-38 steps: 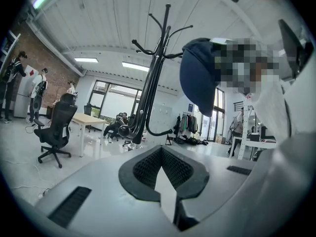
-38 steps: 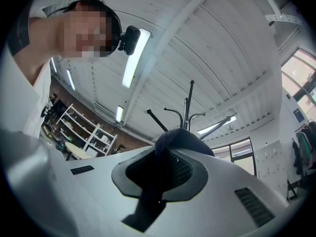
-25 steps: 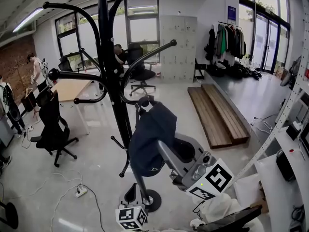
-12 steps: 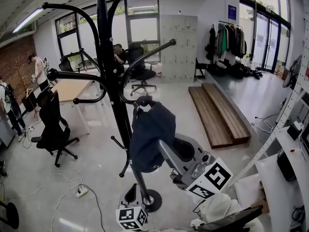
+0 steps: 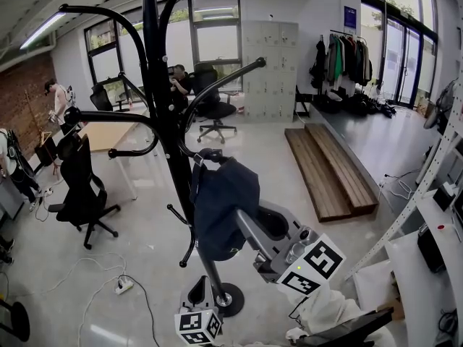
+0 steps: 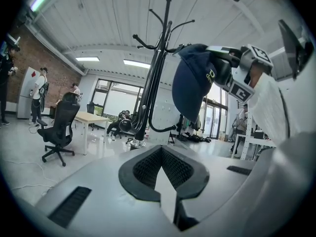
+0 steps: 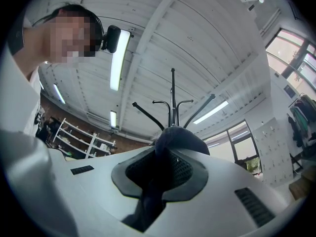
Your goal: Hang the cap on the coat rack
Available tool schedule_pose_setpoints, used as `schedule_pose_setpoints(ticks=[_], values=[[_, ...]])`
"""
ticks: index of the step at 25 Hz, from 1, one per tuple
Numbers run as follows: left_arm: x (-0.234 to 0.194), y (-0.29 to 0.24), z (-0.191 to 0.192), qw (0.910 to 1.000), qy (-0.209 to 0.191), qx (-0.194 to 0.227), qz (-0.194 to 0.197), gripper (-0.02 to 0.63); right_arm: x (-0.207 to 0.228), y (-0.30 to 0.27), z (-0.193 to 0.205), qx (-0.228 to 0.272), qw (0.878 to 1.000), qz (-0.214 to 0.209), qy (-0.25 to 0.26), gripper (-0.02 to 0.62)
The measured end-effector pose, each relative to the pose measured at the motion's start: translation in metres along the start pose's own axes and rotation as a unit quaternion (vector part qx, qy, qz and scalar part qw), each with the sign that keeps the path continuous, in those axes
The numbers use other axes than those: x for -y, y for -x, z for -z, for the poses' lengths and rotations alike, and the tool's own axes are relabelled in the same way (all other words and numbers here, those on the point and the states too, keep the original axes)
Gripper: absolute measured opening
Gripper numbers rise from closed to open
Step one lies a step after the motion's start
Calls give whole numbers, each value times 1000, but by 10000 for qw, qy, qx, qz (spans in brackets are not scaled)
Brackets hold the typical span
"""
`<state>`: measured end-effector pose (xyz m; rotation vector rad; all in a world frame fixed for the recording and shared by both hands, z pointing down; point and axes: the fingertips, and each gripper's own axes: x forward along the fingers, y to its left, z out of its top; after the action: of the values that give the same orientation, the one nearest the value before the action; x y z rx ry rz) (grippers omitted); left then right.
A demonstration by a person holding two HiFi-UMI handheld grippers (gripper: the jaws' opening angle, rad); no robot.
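Your right claw (image 7: 163, 163) was clenched on the cap (image 5: 221, 208). Its own view showed dark cloth pinched between the pads and trailing down toward the camera, which the head view hid behind the cap's bulk. The head view instead placed the cap against the black coat rack (image 5: 163, 107): its top edge sat at the knobbed tip of a low hook (image 5: 212, 152) and its body drooped beside the pole. Whether it had caught on that hook could not be told. The left gripper view gave you the side of it, a navy, rounded crown with a small pale emblem close to where the claw gripped. Your left claw (image 6: 162, 157) was closed with nothing between its pads. The head view showed only its marker cube (image 5: 197, 325), low beside the rack's base (image 5: 228, 298).
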<state>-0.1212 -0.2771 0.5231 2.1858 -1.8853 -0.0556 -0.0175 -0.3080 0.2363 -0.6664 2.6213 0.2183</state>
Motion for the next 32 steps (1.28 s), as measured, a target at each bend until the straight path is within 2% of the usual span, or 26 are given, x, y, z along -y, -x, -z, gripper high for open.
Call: schedule_pose_setpoints(ticks=[22,32], values=[[-11,-7,1,10000,48,-7,-49,3,4,-18,29,-269,9996,6,-112,49],[-17,1,2,10000,68,-33,-45,3,11,-25,49,-431,9983,249,-296,49]])
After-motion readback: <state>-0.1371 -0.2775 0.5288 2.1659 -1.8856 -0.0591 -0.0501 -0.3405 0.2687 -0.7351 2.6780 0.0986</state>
